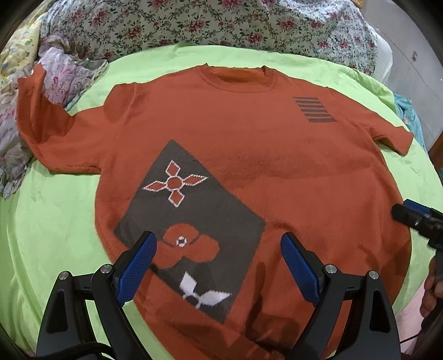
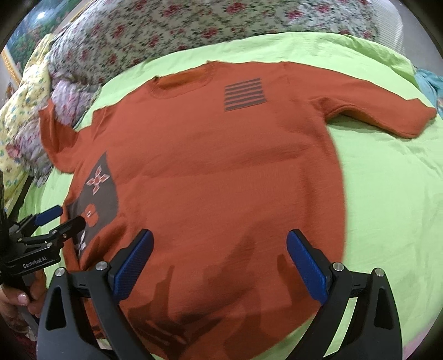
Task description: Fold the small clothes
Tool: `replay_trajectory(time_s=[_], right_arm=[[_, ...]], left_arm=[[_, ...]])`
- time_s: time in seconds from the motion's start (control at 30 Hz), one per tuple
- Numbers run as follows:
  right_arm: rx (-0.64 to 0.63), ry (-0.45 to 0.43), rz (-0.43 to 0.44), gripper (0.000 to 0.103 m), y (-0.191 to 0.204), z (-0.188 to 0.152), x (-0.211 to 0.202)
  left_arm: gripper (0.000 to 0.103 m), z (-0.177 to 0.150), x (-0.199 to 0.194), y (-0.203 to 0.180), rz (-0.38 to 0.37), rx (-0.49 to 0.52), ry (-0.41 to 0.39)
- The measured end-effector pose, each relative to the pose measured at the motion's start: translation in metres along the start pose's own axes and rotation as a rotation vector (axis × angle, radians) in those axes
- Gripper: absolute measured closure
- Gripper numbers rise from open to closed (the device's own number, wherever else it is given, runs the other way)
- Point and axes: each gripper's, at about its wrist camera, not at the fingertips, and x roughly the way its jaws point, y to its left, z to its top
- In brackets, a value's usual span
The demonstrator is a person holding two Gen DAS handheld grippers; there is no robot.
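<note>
An orange short-sleeved knit top (image 1: 249, 144) lies flat, front up, on a lime green sheet (image 1: 49, 227). It has a grey patch with flower shapes (image 1: 191, 221) and a striped block (image 1: 314, 109) near the shoulder. It also shows in the right wrist view (image 2: 221, 166). My left gripper (image 1: 218, 246) is open and empty, hovering over the patch near the hem. My right gripper (image 2: 220, 243) is open and empty over the lower right of the top. The left gripper's fingers (image 2: 52, 214) show at the left of the right wrist view.
A floral quilt (image 1: 193, 25) is bunched along the far side of the bed. A crumpled pale floral cloth (image 1: 63, 72) lies under the top's left sleeve (image 1: 36, 110). A blue cloth (image 2: 429, 80) sits at the far right edge.
</note>
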Motion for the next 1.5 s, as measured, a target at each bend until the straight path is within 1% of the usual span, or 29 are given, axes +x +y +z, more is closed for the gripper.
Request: replay_trajectory(time_s=[0.13, 0.2, 0.37, 0.5, 0.53, 0.57, 0.6, 0.67, 0.77, 0.8, 0.87, 0.97, 1.03, 1.07, 1.1, 1.13, 1.17, 1.2, 1.27, 1.33, 1.4, 1.5], right_arm=[[0.087, -0.019, -0.001, 0.006, -0.033, 0.010, -0.004], [0.151, -0.018, -0.002, 0.006, -0.056, 0.017, -0.005], [0.348, -0.070, -0.052, 0.006, -0.131, 0.032, -0.017], [0.489, -0.128, -0.122, 0.006, -0.193, 0.048, -0.027], [0.519, -0.146, -0.136, 0.009, -0.209, 0.053, -0.029], [0.540, -0.176, -0.161, 0.015, -0.227, 0.056, -0.036], [0.557, -0.197, -0.172, 0.018, -0.243, 0.060, -0.039], [0.597, -0.210, -0.202, 0.030, -0.271, 0.069, -0.040], [0.674, -0.229, -0.194, 0.040, -0.306, 0.085, -0.029], [0.697, -0.233, -0.195, 0.041, -0.316, 0.090, -0.025], [0.747, -0.233, -0.186, 0.044, -0.341, 0.099, -0.016], [0.792, -0.224, -0.164, 0.048, -0.364, 0.110, -0.001], [0.800, -0.217, -0.150, 0.050, -0.375, 0.115, 0.007], [0.801, -0.210, -0.143, 0.054, -0.379, 0.117, 0.012], [0.802, -0.200, -0.138, 0.061, -0.383, 0.119, 0.016], [0.801, -0.196, -0.134, 0.081, -0.386, 0.120, 0.018], [0.796, -0.191, -0.125, 0.096, -0.386, 0.121, 0.020], [0.788, -0.188, -0.117, 0.096, -0.385, 0.123, 0.020], [0.752, -0.207, -0.123, 0.097, -0.375, 0.129, 0.012], [0.714, -0.232, -0.109, 0.097, -0.361, 0.136, 0.001], [0.667, -0.257, -0.074, 0.097, -0.339, 0.147, -0.011], [0.564, -0.279, -0.012, 0.097, -0.291, 0.166, -0.022]], left_arm=[[0.011, 0.013, 0.009, -0.001, 0.005, -0.006, 0.011], [0.011, 0.021, 0.013, -0.001, 0.012, -0.008, 0.011], [0.011, 0.050, 0.023, 0.000, 0.036, -0.012, 0.009], [0.011, 0.077, 0.031, 0.001, 0.050, -0.022, -0.007], [0.011, 0.086, 0.034, 0.001, 0.054, -0.024, -0.014], [0.011, 0.092, 0.036, 0.001, 0.053, -0.029, -0.020], [0.011, 0.100, 0.038, 0.001, 0.050, -0.037, -0.026], [0.011, 0.113, 0.044, 0.001, 0.054, -0.050, -0.031], [0.011, 0.129, 0.053, 0.000, 0.066, -0.065, -0.033], [0.011, 0.135, 0.054, 0.000, 0.051, -0.079, -0.037], [0.011, 0.143, 0.062, -0.002, 0.054, -0.087, -0.028], [0.011, 0.151, 0.074, -0.005, 0.053, -0.093, -0.012], [0.011, 0.153, 0.083, -0.007, 0.060, -0.091, 0.003], [0.011, 0.154, 0.087, -0.007, 0.060, -0.093, 0.010], [0.011, 0.154, 0.090, -0.008, 0.057, -0.096, 0.016], [0.011, 0.155, 0.094, -0.009, 0.055, -0.101, 0.023], [0.011, 0.155, 0.096, -0.008, 0.051, -0.105, 0.028], [0.011, 0.154, 0.098, -0.008, 0.052, -0.105, 0.032], [0.011, 0.152, 0.102, -0.009, 0.049, -0.106, 0.041], [0.011, 0.151, 0.101, -0.008, 0.041, -0.109, 0.040], [0.011, 0.150, 0.099, -0.006, 0.034, -0.115, 0.036], [0.011, 0.148, 0.092, 0.002, 0.020, -0.130, 0.024]])
